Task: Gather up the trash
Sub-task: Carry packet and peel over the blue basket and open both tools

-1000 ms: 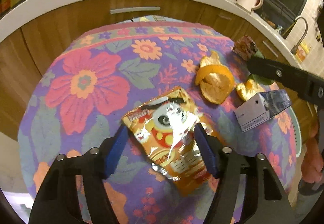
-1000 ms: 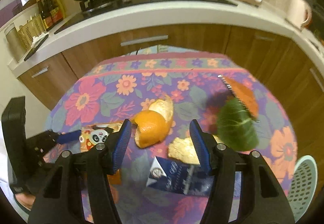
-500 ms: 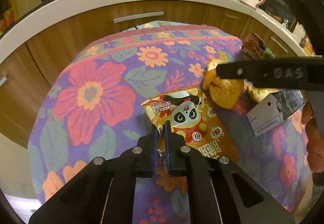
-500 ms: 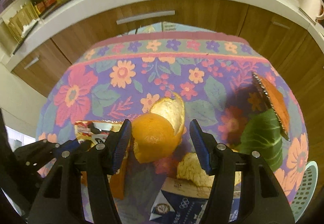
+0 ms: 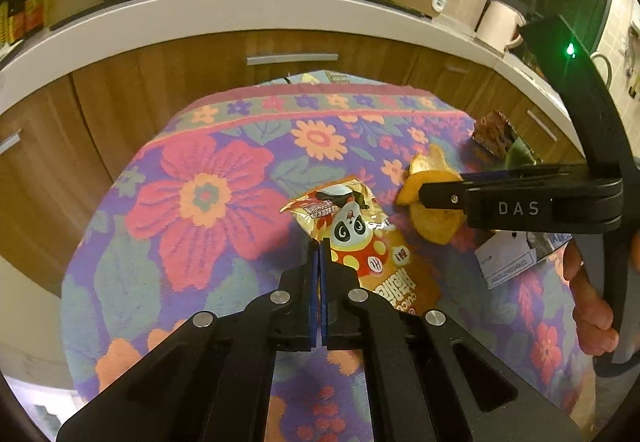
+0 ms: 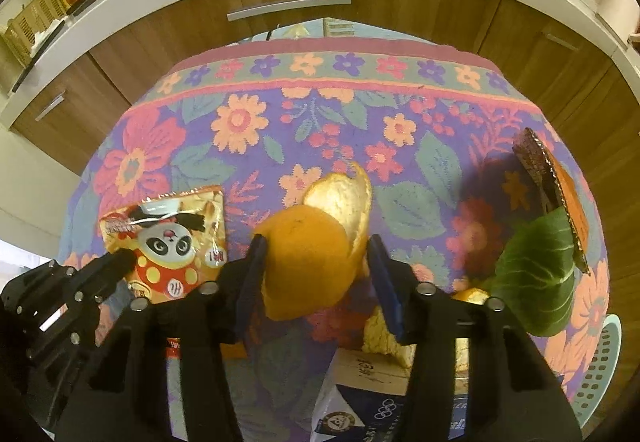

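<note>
My left gripper (image 5: 320,246) is shut on the edge of an orange panda snack wrapper (image 5: 372,242) that lies on the floral tablecloth (image 5: 200,202). The wrapper also shows in the right wrist view (image 6: 168,238). My right gripper (image 6: 314,242) is open, its fingers on either side of a large orange peel (image 6: 308,262); in the left wrist view the peel (image 5: 432,226) sits behind the right gripper's finger (image 5: 500,198). A second peel piece (image 6: 384,330) lies lower right.
A white and blue carton (image 6: 360,398), a green leaf (image 6: 536,282) and a dark foil wrapper (image 6: 552,186) lie at the right. A pale green perforated basket (image 6: 604,366) is at the table's right edge. Wooden cabinets (image 6: 280,26) and a counter stand behind.
My left gripper closed on the snack wrapper and holds it. My right gripper moved forward and down until its open fingers flank the large orange peel.
</note>
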`<state>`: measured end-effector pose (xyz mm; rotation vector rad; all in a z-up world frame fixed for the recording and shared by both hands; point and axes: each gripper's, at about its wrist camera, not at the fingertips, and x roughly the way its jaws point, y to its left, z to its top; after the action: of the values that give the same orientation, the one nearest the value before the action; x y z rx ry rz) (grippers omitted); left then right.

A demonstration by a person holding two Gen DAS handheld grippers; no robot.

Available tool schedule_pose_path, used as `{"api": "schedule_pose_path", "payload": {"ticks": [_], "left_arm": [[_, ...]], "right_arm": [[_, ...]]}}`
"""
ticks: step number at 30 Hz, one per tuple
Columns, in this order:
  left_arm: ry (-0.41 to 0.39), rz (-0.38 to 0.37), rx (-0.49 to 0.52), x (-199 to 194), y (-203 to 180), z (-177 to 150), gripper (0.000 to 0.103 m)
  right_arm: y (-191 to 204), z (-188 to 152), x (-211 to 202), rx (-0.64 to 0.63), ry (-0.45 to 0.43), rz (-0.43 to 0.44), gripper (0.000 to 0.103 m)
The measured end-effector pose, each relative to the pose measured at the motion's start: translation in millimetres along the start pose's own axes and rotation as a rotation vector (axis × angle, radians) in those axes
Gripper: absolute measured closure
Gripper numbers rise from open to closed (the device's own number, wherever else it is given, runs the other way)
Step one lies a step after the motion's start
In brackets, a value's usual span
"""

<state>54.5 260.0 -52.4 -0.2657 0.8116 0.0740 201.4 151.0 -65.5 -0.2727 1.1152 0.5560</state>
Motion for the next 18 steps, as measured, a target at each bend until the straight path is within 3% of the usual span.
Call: {"api": "schedule_pose_path", "payload": {"ticks": [4,18], "left_arm": [[-0.019,-0.004,-0.018,-4.9,4.3,0.6,0.103],[-0.136,-0.063,-0.014,-47.6,-7.9,7.9,0.103]], "right_arm": [[3.9,-1.8,-3.3,-0.012,-0.016,-0.012,0.078],[-2.4,-22.3,-76.2,0.026,-0.206,0.092,0.08]]}}
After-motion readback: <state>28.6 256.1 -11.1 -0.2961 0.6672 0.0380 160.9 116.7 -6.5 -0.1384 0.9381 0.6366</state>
